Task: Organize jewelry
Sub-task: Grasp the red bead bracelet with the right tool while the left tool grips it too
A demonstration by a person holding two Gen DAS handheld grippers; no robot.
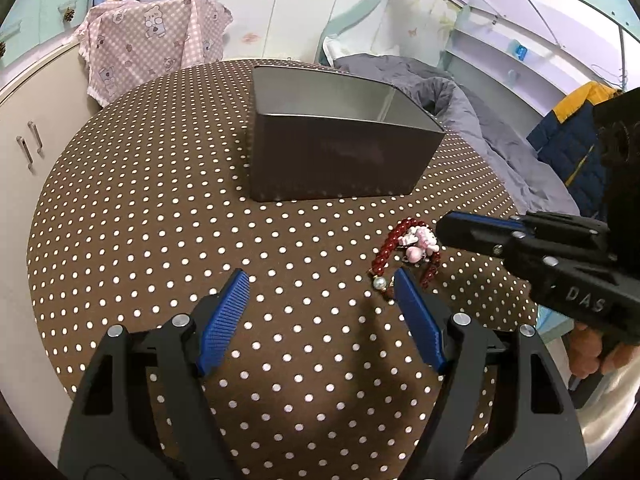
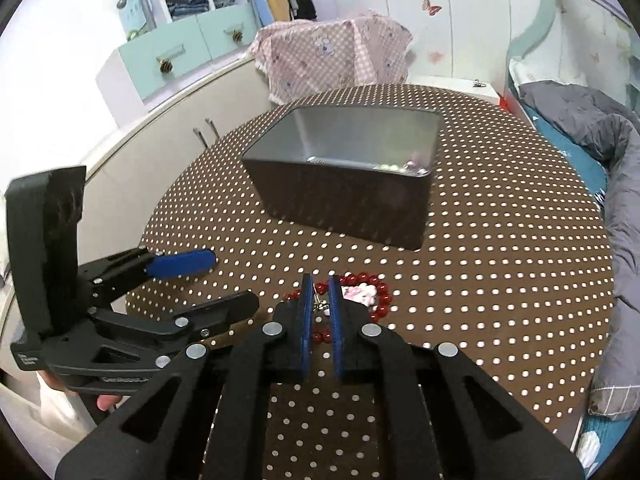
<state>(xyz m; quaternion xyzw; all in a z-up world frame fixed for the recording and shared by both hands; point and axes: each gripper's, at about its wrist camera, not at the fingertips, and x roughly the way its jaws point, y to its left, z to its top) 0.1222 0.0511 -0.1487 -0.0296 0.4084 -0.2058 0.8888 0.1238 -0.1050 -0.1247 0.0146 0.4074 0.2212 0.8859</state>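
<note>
A red bead bracelet (image 1: 384, 252) with pink charms (image 1: 418, 240) lies on the brown dotted tablecloth (image 1: 160, 220), in front of an open grey metal box (image 1: 340, 152). My left gripper (image 1: 322, 286) is open and empty, low over the cloth, its right finger beside the bracelet. My right gripper (image 2: 319, 286) has its jaws almost shut on the bracelet (image 2: 376, 300) and pinches its small metal piece. In the left wrist view the right gripper (image 1: 444, 232) comes in from the right and touches the charms. The box (image 2: 352, 188) holds a few beads in its right corner.
A pink checked cloth (image 1: 152, 44) hangs behind the table. White cabinets (image 1: 32, 128) stand to the left. A bed with a grey quilt (image 1: 472, 120) lies to the right of the round table.
</note>
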